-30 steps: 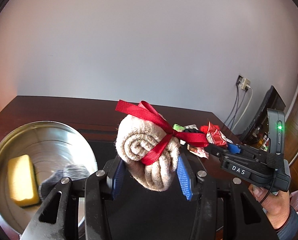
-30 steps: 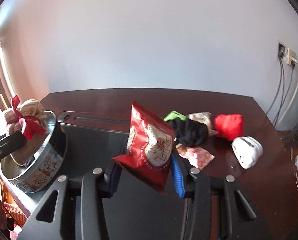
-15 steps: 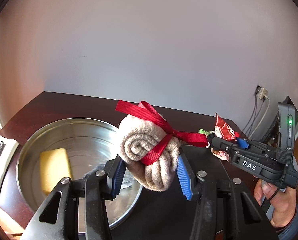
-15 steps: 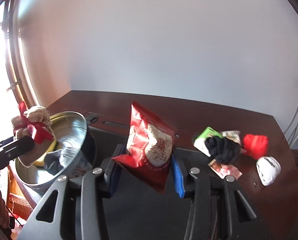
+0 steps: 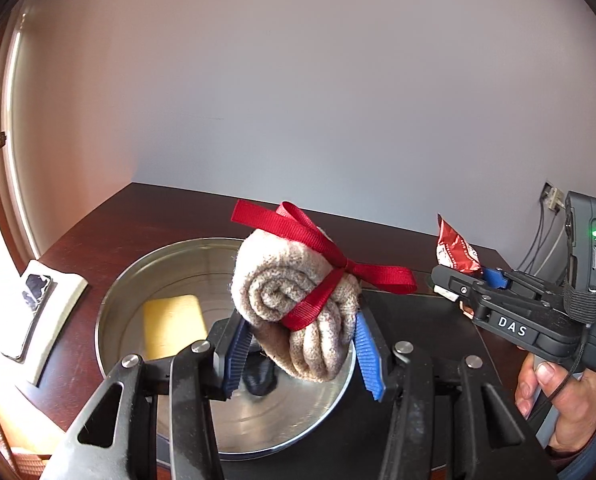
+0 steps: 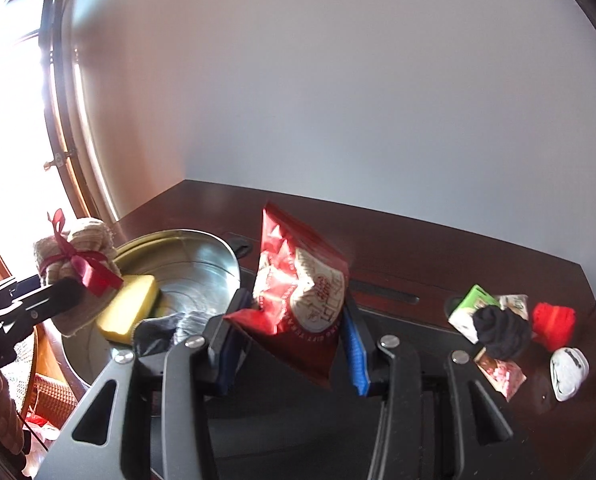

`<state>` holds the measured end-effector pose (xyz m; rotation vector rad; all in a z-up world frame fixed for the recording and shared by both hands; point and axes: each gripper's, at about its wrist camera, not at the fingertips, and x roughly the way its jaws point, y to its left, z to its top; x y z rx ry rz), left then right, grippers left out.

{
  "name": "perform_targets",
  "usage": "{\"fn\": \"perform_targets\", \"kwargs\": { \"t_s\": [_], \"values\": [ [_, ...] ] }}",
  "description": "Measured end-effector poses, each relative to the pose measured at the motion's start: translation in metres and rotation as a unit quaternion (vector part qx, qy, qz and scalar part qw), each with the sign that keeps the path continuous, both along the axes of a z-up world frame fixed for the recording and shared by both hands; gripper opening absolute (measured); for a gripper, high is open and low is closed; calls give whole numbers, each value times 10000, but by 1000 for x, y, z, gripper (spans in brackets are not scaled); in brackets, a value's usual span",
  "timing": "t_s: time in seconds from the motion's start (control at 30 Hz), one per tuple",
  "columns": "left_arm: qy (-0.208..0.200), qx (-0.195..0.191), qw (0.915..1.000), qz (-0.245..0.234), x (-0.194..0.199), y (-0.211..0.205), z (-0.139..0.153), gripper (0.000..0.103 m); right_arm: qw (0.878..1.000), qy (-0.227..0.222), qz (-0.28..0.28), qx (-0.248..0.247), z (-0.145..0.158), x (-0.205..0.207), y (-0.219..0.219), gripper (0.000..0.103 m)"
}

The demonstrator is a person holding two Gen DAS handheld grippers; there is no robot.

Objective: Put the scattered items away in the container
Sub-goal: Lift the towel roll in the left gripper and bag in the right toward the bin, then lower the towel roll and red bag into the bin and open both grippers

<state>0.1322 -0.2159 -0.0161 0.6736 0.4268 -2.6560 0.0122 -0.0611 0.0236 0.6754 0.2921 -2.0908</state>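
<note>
Left view only: my right hand [image 5: 566, 404] on its handle | right view only: desk [image 6: 438, 248] clutter, red sock [image 6: 554, 320] | left gripper [image 5: 298, 354] fingers clamp ribboned beige sock roll [image 5: 294, 308] over round tin [image 5: 138, 288] | right gripper [image 6: 290, 344] fingers pinch red snack bag [image 6: 302, 296] beside tin, tilted.

Our left gripper [image 5: 298, 350] points forward, its two blue-padded fingers [image 5: 367, 354] angled outward and pressed against something clamped between them, which sticks up past the fingertips. Our right gripper [image 6: 288, 342] points forward too, its blue pads [image 6: 356, 350] closed in against a flat thing pinched between them that rises well above the tips. Seen from the left wrist, the right gripper reaches in from the right of our left fingers, and our right hand [image 5: 560, 404] wraps its handle, thumb up along the grip.
</note>
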Motion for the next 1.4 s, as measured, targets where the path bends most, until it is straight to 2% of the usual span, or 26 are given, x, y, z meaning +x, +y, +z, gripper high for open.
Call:
{"fn": "perform_targets", "kwargs": {
  "t_s": [0.47, 0.83, 1.4],
  "values": [
    [-39, 7, 9995, 307, 10, -21, -5, 50, 9989, 93, 449, 102, -5, 23, -41, 44],
    [-104, 111, 9977, 666, 25, -47, -16, 50, 9974, 41, 651, 299, -20, 33, -68, 44],
    [-234, 224, 9954, 896, 28, -74, -35, 50, 9947, 18, 861, 553, -35, 40, -101, 44]
  ]
}}
